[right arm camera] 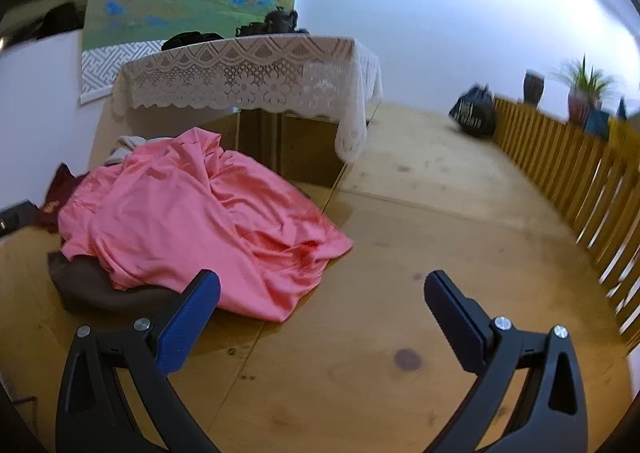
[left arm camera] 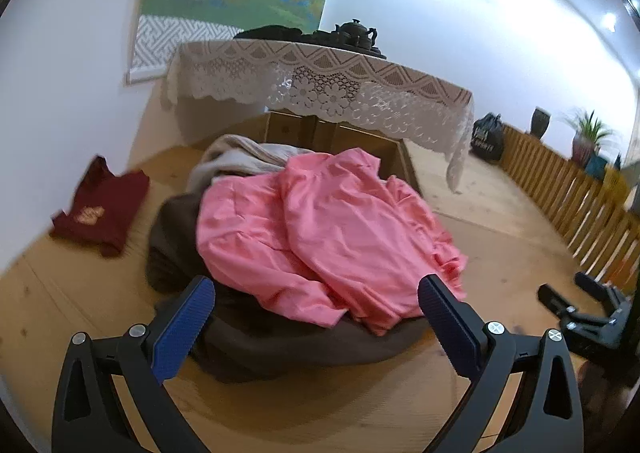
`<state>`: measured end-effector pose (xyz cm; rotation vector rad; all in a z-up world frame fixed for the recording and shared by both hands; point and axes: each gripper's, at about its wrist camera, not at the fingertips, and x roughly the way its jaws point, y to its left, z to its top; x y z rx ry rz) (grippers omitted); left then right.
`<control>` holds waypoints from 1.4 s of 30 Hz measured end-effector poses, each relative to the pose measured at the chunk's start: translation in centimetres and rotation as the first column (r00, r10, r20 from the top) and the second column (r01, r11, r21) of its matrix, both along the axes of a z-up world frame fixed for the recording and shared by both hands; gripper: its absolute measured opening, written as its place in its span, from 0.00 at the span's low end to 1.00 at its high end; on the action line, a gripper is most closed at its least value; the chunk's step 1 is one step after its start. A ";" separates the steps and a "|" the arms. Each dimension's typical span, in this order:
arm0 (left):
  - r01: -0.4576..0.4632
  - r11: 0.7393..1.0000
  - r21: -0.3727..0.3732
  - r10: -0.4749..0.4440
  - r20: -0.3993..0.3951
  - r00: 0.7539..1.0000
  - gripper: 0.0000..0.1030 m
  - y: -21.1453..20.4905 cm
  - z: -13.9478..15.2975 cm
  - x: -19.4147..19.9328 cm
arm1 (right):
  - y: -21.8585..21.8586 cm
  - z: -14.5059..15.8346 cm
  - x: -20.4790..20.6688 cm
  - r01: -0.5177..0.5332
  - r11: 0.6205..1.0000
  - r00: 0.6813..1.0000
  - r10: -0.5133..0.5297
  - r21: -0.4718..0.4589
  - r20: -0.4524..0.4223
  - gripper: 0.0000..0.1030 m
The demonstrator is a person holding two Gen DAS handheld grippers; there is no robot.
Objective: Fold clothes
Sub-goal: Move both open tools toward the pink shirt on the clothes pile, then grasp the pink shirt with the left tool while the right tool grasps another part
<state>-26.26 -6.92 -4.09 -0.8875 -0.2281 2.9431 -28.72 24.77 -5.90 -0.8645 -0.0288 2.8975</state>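
A crumpled pink garment (left arm camera: 328, 229) lies on top of a pile on the wooden floor, over a dark brown garment (left arm camera: 280, 345) and a beige one (left arm camera: 244, 157). It also shows in the right wrist view (right arm camera: 192, 221), with the brown garment (right arm camera: 96, 285) under its left edge. My left gripper (left arm camera: 316, 293) is open and empty, just in front of the pile. My right gripper (right arm camera: 322, 287) is open and empty, to the right of the pink garment's near edge. The right gripper also shows in the left wrist view (left arm camera: 580, 305).
A dark red folded shirt (left arm camera: 100, 209) lies on the floor left of the pile by the white wall. A low table with a lace cloth (left arm camera: 320, 85) stands behind the pile. A wooden slat fence (right arm camera: 580, 181) runs along the right. A black bag (right arm camera: 474, 113) sits far back.
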 end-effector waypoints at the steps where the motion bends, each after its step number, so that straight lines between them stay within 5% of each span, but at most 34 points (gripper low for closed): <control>1: -0.003 1.000 -0.020 0.003 -0.001 1.000 1.00 0.2 0.0 0.0 | 0.1 -0.2 -0.1 0.008 1.000 1.000 -0.008 -0.006 0.010 1.00; 8: -0.056 0.990 -0.131 0.053 -0.022 0.998 1.00 0.7 0.2 -0.2 | 0.2 -0.8 -0.2 0.003 1.000 1.000 -0.003 0.011 0.007 1.00; 15: 0.011 0.998 -0.054 -0.011 0.016 1.000 1.00 -0.4 -0.1 -0.8 | -0.4 -1.4 -1.2 -0.081 0.997 0.995 0.082 -0.017 0.059 1.00; 19: 0.050 0.996 -0.074 -0.049 0.021 0.999 1.00 -0.8 0.2 -1.8 | -0.6 -1.0 -2.8 -0.101 0.995 0.992 0.102 -0.022 0.068 1.00; 22: 0.064 0.989 -0.134 -0.060 0.032 0.998 1.00 -1.0 0.8 -3.8 | 0.1 -0.6 -5.1 -0.100 0.994 0.991 0.102 -0.033 0.081 1.00; 29: 0.155 0.980 -0.127 -0.130 0.186 0.974 1.00 -0.4 0.8 -11.2 | 1.3 -1.2 -11.3 -0.077 0.994 0.988 0.087 -0.080 0.130 1.00; 33: 0.133 0.968 -0.214 -0.097 0.171 0.981 1.00 0.8 0.8 -13.8 | 0.7 -2.2 -13.5 -0.090 0.995 0.984 0.095 -0.037 0.148 1.00; 37: 0.139 0.969 -0.206 -0.104 0.171 0.980 0.99 1.3 1.1 -16.4 | -0.6 -2.9 -15.2 -0.140 0.990 0.976 0.139 -0.001 0.169 1.00; 39: 0.143 0.970 -0.199 -0.106 0.187 0.977 0.97 1.5 1.0 -17.9 | -1.4 -3.0 -15.7 -0.162 0.986 0.974 0.155 0.035 0.163 1.00; 42: 0.147 0.964 -0.221 -0.103 0.201 0.974 0.66 2.3 0.6 -19.7 | -2.0 -3.1 -16.3 -0.189 0.980 0.971 0.178 0.055 0.161 1.00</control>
